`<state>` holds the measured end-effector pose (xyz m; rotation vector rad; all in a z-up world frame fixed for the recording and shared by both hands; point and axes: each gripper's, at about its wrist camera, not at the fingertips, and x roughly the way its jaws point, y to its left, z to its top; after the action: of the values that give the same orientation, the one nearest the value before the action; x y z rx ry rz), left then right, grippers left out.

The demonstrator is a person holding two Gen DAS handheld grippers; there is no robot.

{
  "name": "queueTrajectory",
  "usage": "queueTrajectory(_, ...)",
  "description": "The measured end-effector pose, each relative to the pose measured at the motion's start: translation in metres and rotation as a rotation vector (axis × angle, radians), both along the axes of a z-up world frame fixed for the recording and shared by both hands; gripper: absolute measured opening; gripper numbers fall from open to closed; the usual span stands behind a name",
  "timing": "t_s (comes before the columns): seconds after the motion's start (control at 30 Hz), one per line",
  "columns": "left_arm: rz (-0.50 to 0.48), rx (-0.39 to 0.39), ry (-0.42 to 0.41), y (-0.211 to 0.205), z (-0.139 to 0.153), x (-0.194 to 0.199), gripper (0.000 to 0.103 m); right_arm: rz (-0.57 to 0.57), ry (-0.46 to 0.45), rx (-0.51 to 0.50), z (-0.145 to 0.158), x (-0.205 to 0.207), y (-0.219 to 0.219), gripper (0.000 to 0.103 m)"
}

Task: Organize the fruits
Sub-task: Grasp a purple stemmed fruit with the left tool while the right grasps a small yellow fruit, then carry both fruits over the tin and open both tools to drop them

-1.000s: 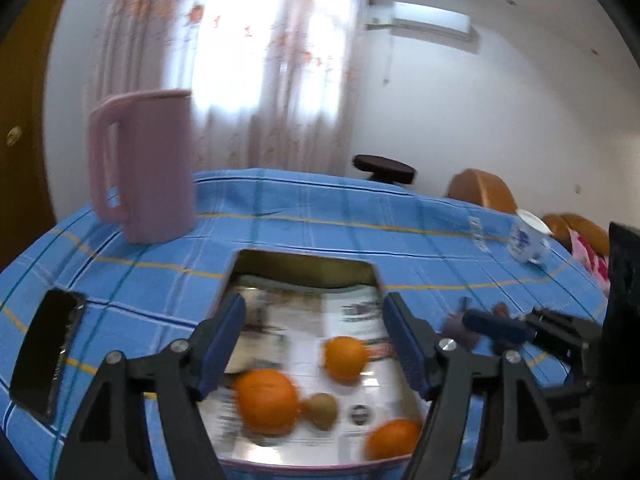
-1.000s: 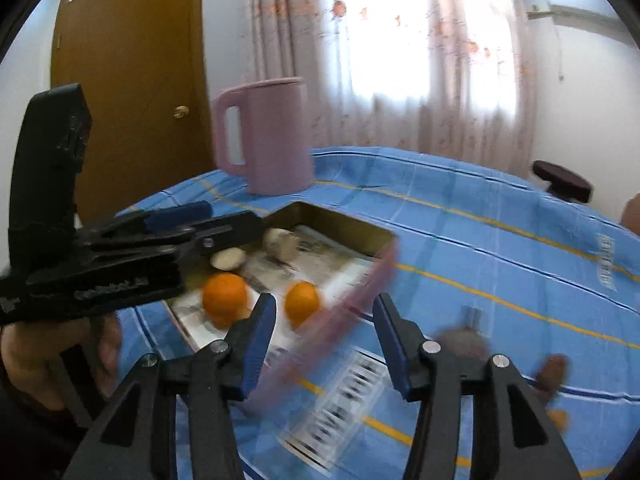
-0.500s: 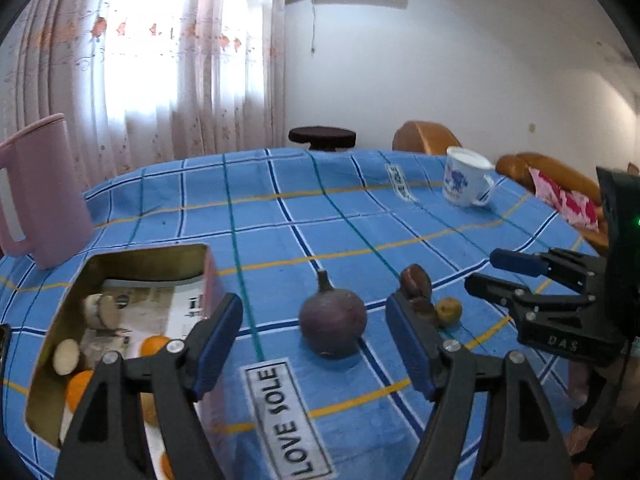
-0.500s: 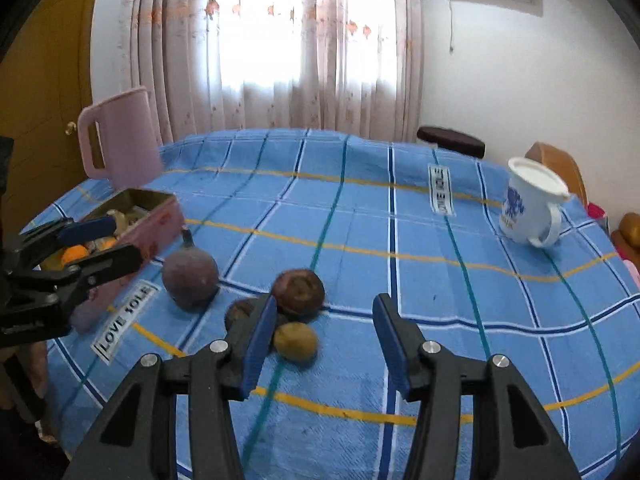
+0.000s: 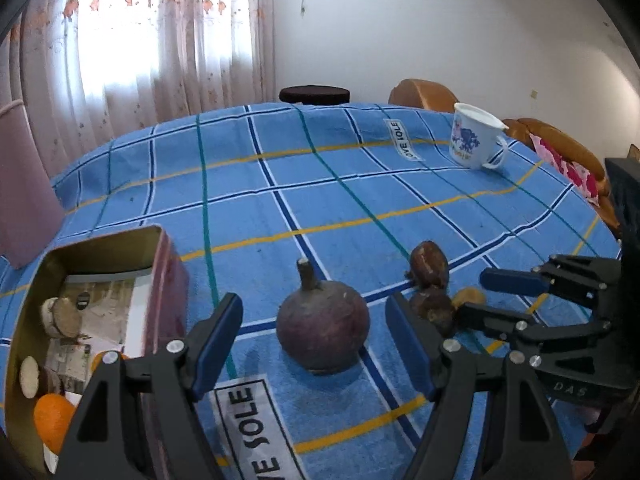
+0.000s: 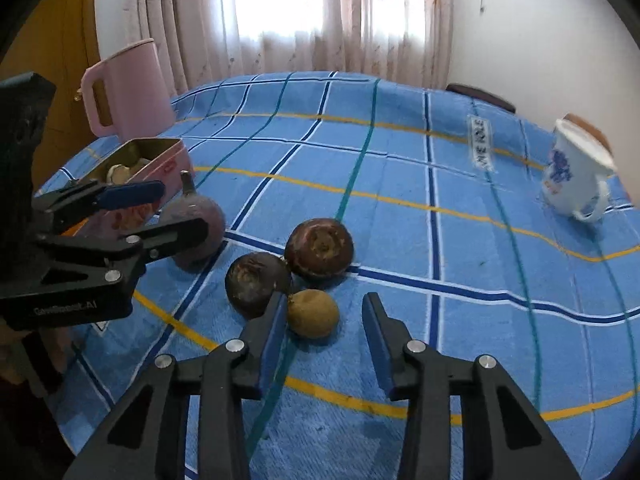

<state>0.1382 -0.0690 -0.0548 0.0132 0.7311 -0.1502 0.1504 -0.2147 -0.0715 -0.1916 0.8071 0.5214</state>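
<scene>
Swung both tongs off the tin (image 5: 96, 276) onto loose fruit. Left tongs (image 5: 316, 344) wide open, empty, straddling the stemmed purple fruit (image 5: 322, 330); right tongs (image 6: 322, 334) open, empty, at the small brown fruit (image 6: 313, 313) on the table (image 5: 320, 184). Pickups next.

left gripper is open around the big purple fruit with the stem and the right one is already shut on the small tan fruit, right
Not quite. The right gripper is open, its fingers apart with the small tan fruit between them, as the right wrist view shows. The left gripper is open around the big purple fruit.
</scene>
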Motion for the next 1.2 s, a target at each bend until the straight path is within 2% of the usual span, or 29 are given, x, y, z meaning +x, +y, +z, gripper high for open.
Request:
queueTrajectory(0.03,-0.006,0.0,0.014,-0.001,-0.002,0.003,0.076,0.0,0.008,0.006,-0.001,0.001,-0.001,0.041)
queueTrajectory(0.13,-0.02,0.0,0.043,-0.004,-0.005,0.008,0.073,0.016,0.03,0.01,-0.003,0.004,0.001,0.031)
queueTrajectory(0.17,-0.022,-0.001,0.053,-0.005,-0.007,0.01,0.07,0.024,0.042,-0.001,-0.005,0.005,0.004,0.028)
queueTrajectory(0.2,-0.023,-0.004,0.065,-0.005,-0.008,0.011,0.055,0.028,0.042,-0.009,-0.005,0.004,0.005,0.028)
queueTrajectory(0.23,-0.024,-0.008,0.077,-0.004,-0.009,0.013,0.054,0.031,0.036,-0.011,-0.005,0.004,0.006,0.028)
queueTrajectory(0.43,-0.019,-0.046,0.063,0.002,-0.007,0.009,0.054,0.032,-0.039,-0.015,0.004,-0.007,0.007,0.027)
queueTrajectory(0.73,-0.009,-0.075,-0.057,0.01,0.007,-0.009,0.054,0.005,-0.105,0.055,0.016,-0.013,-0.007,0.027)
queueTrajectory(1.2,0.046,-0.042,-0.203,0.012,0.023,-0.03,0.054,0.004,-0.201,0.121,0.027,-0.029,-0.016,0.027)
